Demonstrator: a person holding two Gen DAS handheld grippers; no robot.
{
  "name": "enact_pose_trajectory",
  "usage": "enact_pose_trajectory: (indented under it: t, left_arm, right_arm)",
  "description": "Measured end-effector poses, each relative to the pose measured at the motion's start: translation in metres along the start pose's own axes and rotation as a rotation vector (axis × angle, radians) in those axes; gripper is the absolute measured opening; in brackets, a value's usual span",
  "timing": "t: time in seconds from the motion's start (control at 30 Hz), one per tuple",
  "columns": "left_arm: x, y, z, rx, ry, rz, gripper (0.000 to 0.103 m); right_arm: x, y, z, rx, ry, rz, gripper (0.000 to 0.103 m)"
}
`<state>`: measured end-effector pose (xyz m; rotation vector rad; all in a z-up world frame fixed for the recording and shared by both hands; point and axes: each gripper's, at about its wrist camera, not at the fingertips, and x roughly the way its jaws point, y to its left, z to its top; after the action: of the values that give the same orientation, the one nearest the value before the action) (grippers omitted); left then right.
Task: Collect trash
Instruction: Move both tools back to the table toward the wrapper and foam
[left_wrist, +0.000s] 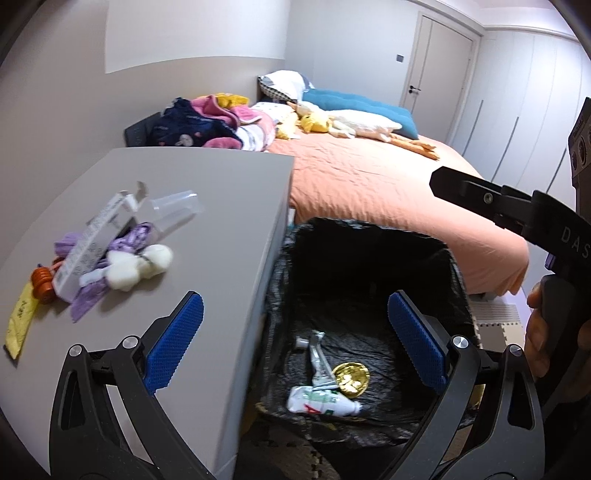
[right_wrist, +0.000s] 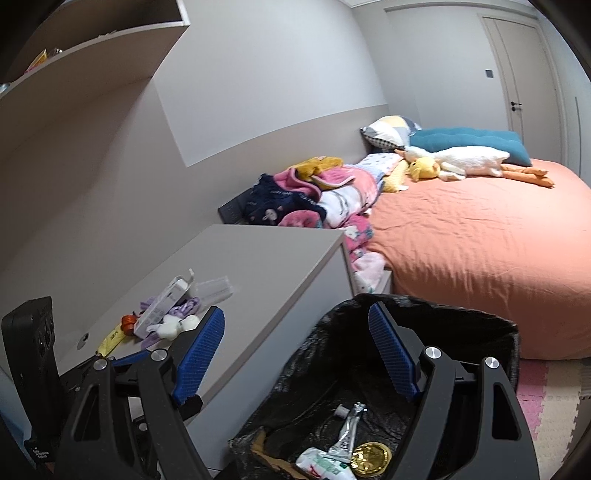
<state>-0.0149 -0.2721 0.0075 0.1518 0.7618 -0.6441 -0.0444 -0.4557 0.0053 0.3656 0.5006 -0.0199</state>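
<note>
A bin lined with a black bag (left_wrist: 458, 280) (right_wrist: 480, 325) stands on the floor between the grey cabinet and the bed. Inside lie a squeezed tube (left_wrist: 321, 402) (right_wrist: 321, 461), a grey tube (left_wrist: 317, 354) and a gold foil disc (left_wrist: 351, 378) (right_wrist: 371, 456). On the cabinet top (left_wrist: 207, 184) (right_wrist: 258, 258) sit a white carton (left_wrist: 92, 240) (right_wrist: 162, 306), a clear plastic piece (left_wrist: 173, 206), purple wrapping, white fluff (left_wrist: 140, 266), an orange item (left_wrist: 40, 282) and a yellow slip (left_wrist: 20, 317). My left gripper (left_wrist: 295, 339) is open and empty, over the cabinet edge and bin. My right gripper (right_wrist: 295, 354) is open and empty above the bin.
A bed with an orange cover (left_wrist: 369, 184) (right_wrist: 480, 251) lies behind the bin, with clothes, pillows and plush toys on it. A foam mat (right_wrist: 546, 406) covers the floor at right. A wall shelf (right_wrist: 92, 48) hangs above the cabinet. The right gripper's body (left_wrist: 517, 210) shows at right.
</note>
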Motion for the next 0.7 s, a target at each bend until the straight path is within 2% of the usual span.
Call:
enact_pose_trajectory:
  t: [0.7]
  left_arm:
    - [-0.034,0.088,-0.013,-0.080,-0.002,0.142,0.097]
  right_arm:
    - [0.054,0.078,-0.009,-0.076,0.096,0.113,0.081]
